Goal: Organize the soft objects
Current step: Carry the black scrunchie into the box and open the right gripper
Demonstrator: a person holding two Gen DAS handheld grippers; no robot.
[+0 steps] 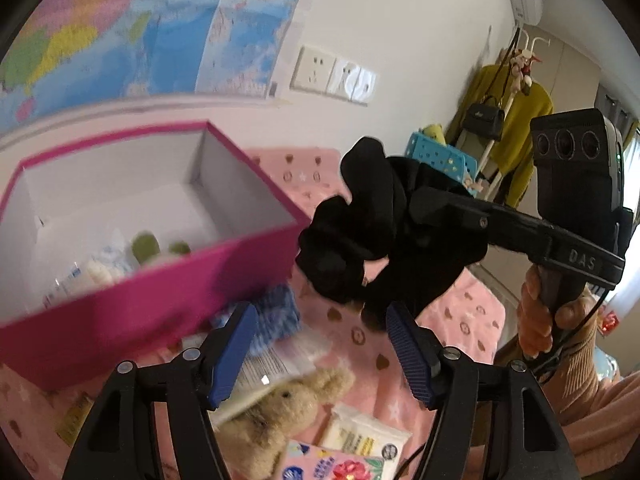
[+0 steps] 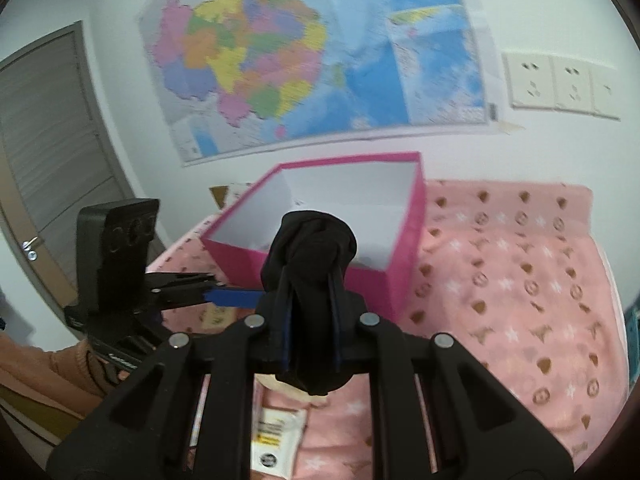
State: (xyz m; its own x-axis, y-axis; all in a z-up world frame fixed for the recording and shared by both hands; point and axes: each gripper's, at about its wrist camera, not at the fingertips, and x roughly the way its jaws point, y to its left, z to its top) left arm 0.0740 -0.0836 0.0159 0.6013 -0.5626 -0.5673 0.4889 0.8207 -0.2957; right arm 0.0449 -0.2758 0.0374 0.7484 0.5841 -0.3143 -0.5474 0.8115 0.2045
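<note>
My right gripper [image 2: 312, 276] is shut on a black soft cloth bundle [image 2: 314, 236], held up in front of the open pink box [image 2: 412, 216]. In the left wrist view the same black bundle [image 1: 352, 240] hangs from the right gripper [image 1: 424, 208], just right of the pink box [image 1: 160, 276] and above the bed. My left gripper [image 1: 320, 316] stands open below the bundle with nothing between its blue pads. Inside the box lie a green plush [image 1: 146, 244] and small packs. A beige teddy bear [image 1: 280, 412] and a blue knitted item [image 1: 276, 312] lie under the left gripper.
A pink patterned blanket [image 2: 500, 300] covers the bed. Tissue packs [image 1: 360, 436] lie near the bear, and another pack [image 2: 278, 436] shows below the right gripper. A blue basket [image 1: 436, 156] and a coat rack [image 1: 516, 128] stand beyond the bed. A hand [image 1: 536, 320] holds the right gripper.
</note>
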